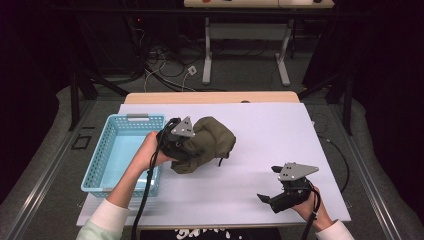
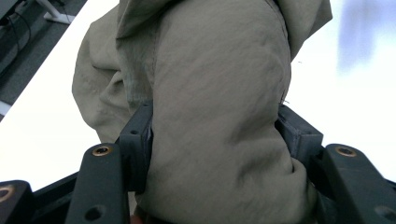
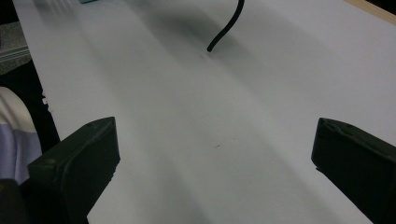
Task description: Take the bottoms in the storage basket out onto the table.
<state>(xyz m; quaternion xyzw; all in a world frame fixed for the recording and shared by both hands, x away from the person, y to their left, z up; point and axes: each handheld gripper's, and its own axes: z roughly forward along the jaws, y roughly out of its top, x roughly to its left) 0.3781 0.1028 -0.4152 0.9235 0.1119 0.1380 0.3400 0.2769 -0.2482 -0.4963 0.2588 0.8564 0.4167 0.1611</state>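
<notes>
Here, the left gripper (image 1: 186, 145) clamps an olive-green garment (image 1: 207, 142) near the middle of the white table (image 1: 280, 130), beside a light-blue basket (image 1: 107, 145).

Detail: in the left gripper view, the two black jaws press against opposite sides of a thick fold of the garment (image 2: 219, 107), which bulges between and above them. In the high view the bundle rests on the table just right of the basket, and it may touch the basket's near corner (the hand hides that edge). The right gripper (image 1: 272, 184) is held low over the table's front right area, well apart from the garment; its jaws stand spread wide over bare white surface (image 3: 210, 154), and a black cable (image 3: 226, 28) crosses the far part of the right gripper view.
</notes>
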